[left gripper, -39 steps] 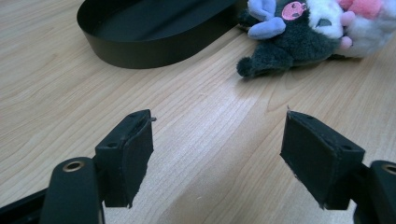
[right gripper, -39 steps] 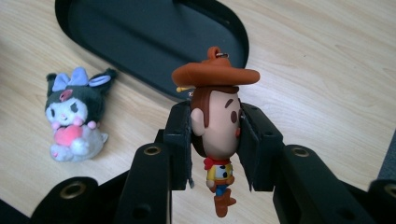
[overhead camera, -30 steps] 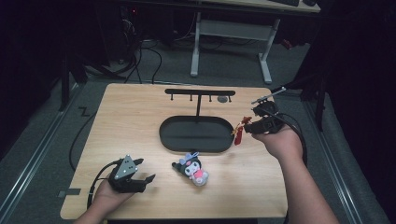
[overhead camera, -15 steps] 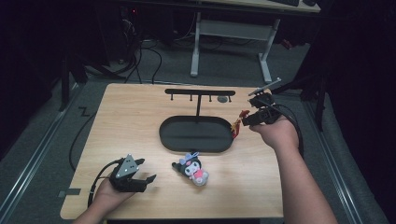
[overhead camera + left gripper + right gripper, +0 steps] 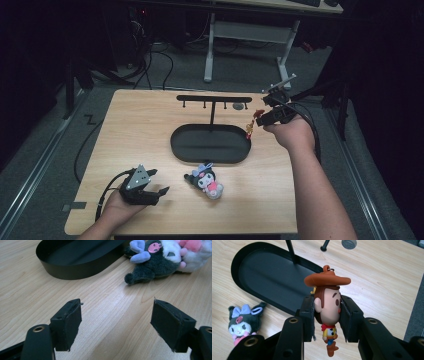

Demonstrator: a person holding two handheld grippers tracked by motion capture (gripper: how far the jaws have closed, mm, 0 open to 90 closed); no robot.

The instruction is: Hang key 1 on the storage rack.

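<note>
Above wooden table [image 5: 150,130], right claw [image 5: 327,315] grips cowboy figurine [image 5: 328,305], orange-hatted, big-headed; left claw [image 5: 116,322] gapes.

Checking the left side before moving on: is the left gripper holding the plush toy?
No, the left gripper is open over bare wood, with the plush toy lying beyond it.

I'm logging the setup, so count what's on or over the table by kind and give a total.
Toy figures: 2, the cowboy keychain and the plush doll
Hanging stands with tray: 1, the black stand
Grippers: 2, left gripper and right gripper
Total: 5
</note>
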